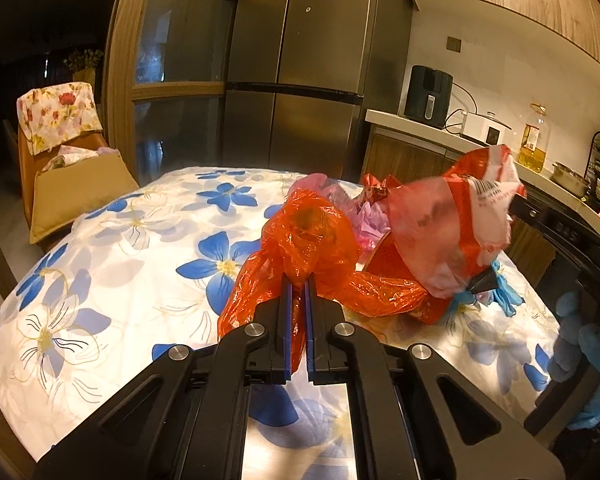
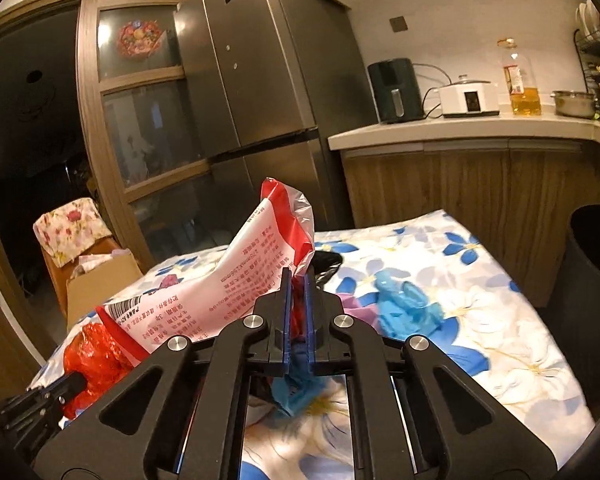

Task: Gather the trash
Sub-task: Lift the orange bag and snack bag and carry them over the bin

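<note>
My left gripper [image 1: 299, 280] is shut on an orange plastic bag [image 1: 308, 236], held above the flowered tablecloth [image 1: 120, 248]. My right gripper [image 2: 298, 276] is shut on a red-and-white printed wrapper [image 2: 236, 284], lifted over the table; the wrapper also shows in the left wrist view [image 1: 460, 220]. The orange bag shows at the lower left of the right wrist view [image 2: 96, 356], with the left gripper's fingers [image 2: 60, 396] on it. A blue glove [image 2: 408, 308] and a black bag [image 2: 328, 264] lie on the cloth. Pink plastic [image 1: 340, 196] lies behind the orange bag.
A dark trash bin [image 2: 592, 272] stands at the table's right side. A chair [image 1: 60, 152] with a cardboard box [image 2: 100, 284] is at the far left. A fridge [image 1: 300, 60] stands behind. A counter [image 2: 460, 128] carries an air fryer, a cooker and an oil bottle.
</note>
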Action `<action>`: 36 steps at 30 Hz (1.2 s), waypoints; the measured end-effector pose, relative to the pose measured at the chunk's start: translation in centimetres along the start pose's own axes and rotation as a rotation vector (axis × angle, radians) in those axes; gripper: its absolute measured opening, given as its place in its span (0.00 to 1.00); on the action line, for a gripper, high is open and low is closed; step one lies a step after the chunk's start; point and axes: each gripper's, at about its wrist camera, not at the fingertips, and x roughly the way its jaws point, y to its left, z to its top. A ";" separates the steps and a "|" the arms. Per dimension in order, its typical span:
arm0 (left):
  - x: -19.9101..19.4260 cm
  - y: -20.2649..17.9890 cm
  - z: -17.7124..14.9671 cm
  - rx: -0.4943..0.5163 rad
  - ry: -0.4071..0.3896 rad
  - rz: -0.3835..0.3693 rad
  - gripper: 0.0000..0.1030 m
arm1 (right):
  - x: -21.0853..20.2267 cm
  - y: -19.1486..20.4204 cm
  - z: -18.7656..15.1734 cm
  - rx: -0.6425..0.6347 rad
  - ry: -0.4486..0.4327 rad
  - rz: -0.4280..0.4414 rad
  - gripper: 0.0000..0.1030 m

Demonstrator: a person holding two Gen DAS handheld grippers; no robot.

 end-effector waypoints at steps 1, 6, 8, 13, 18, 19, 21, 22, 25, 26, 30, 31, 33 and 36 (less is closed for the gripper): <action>-0.2 -0.3 0.1 0.006 -0.005 0.001 0.05 | -0.6 -0.2 0.0 -0.005 -0.007 -0.006 0.05; -1.3 -1.6 0.5 0.024 -0.033 -0.008 0.05 | -3.0 -1.8 0.2 0.001 -0.035 -0.033 0.05; -1.8 -2.2 0.6 0.031 -0.044 -0.014 0.05 | -4.0 -2.6 0.3 0.005 -0.048 -0.042 0.05; -2.9 -3.7 1.1 0.050 -0.074 -0.024 0.05 | -6.2 -4.3 0.5 0.015 -0.072 -0.071 0.05; -3.2 -5.5 1.6 0.071 -0.086 -0.042 0.05 | -8.1 -6.2 0.6 0.029 -0.090 -0.106 0.05; -3.2 -5.9 1.6 0.076 -0.087 -0.046 0.05 | -8.4 -6.5 0.6 0.031 -0.093 -0.110 0.05; -3.3 -6.8 1.8 0.091 -0.087 -0.060 0.05 | -8.9 -7.2 0.7 0.036 -0.098 -0.124 0.05; -3.2 -7.3 1.9 0.098 -0.086 -0.068 0.05 | -9.3 -7.6 0.7 0.040 -0.101 -0.131 0.05; -3.2 -9.0 2.3 0.117 -0.092 -0.102 0.05 | -10.1 -8.7 0.7 0.043 -0.105 -0.163 0.05; -3.1 -9.5 2.4 0.123 -0.093 -0.112 0.05 | -10.3 -9.0 0.7 0.046 -0.106 -0.170 0.05; -2.8 -12.2 2.6 0.162 -0.099 -0.159 0.05 | -11.4 -10.8 0.9 0.060 -0.116 -0.217 0.05; -2.8 -12.7 2.6 0.170 -0.100 -0.167 0.05 | -11.5 -11.1 1.0 0.062 -0.118 -0.225 0.05; -2.6 -14.1 2.7 0.189 -0.103 -0.192 0.05 | -12.0 -11.9 1.1 0.067 -0.124 -0.247 0.05; -2.5 -15.8 2.9 0.212 -0.106 -0.223 0.05 | -12.6 -13.3 1.4 0.077 -0.133 -0.279 0.05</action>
